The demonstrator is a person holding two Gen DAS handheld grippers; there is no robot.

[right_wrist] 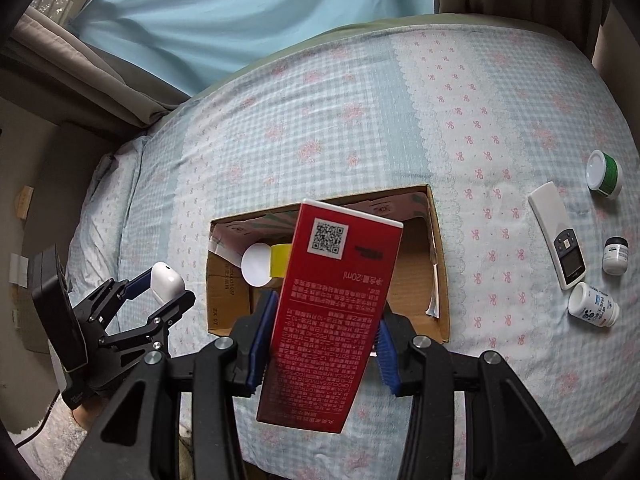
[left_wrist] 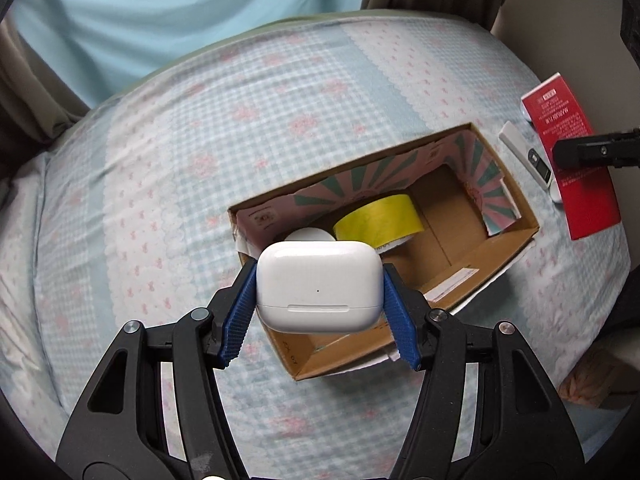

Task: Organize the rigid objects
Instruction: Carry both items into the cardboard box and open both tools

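A: How far along does it look?

B: Partway, I'd judge. Nearest, the left tongs are clenched on the white earbud case, held above the near-left end of the cardboard box. The right tongs are clamped around the red carton, held over the box's near wall.

A: And inside the box?

B: A yellow tape roll and a round white thing beside it sit at the left end. The right half of the floor is bare cardboard.

A: What is left outside?

B: On the bed, right of the box: a white remote, a white bottle on its side, a small jar, and a green-sided tub farthest off. All lie apart from the box.

A: Room to move?

B: The bare right half should take the carton; its walls have loose paper lining that could snag. The case would go in front of the tape. Beyond the box the bed is open.
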